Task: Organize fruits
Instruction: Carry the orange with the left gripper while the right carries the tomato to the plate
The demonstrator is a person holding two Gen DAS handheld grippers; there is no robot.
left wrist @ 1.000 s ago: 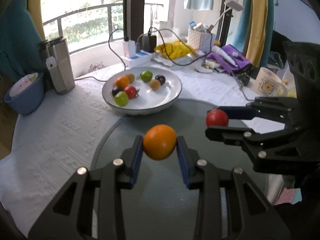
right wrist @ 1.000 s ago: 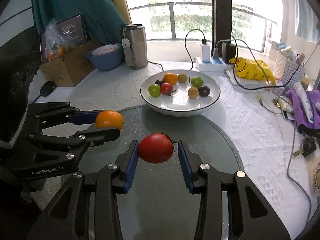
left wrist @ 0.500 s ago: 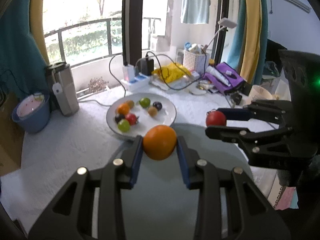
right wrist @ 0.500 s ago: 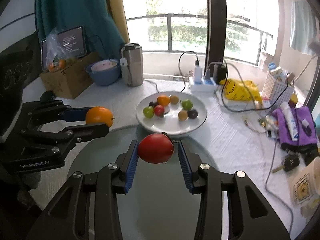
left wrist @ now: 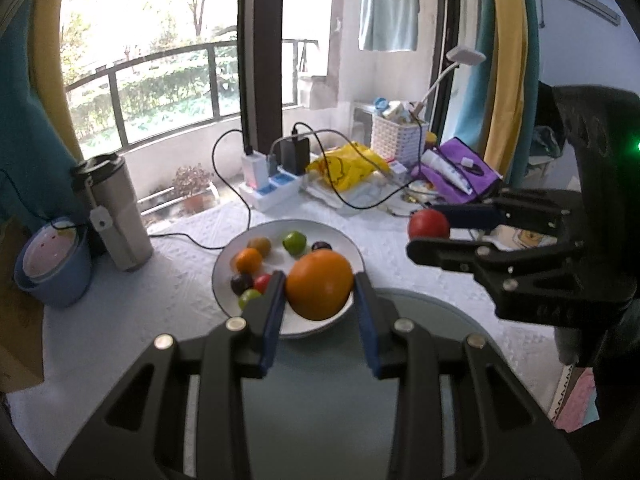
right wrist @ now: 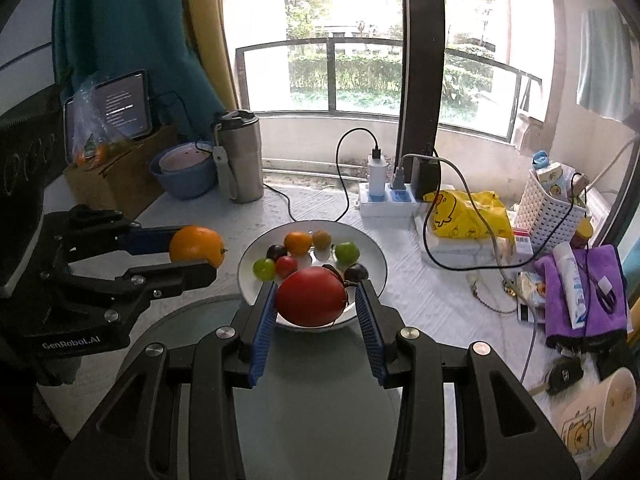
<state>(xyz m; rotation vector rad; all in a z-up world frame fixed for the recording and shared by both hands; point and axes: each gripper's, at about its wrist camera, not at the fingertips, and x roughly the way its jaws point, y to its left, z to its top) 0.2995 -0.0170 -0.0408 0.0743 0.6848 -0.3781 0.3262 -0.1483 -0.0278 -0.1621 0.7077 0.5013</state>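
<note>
On the cloth-covered bench, the left tongs clench an orange and the right tongs a tomato, both aimed at the fruit plate, presumably for delivery.

Orange and red tomato aloft; small fruits in white plate

Bright daylight floods in through the window, overexposed at top; fisheye edges curve and darken; fingers are backlit.
</note>
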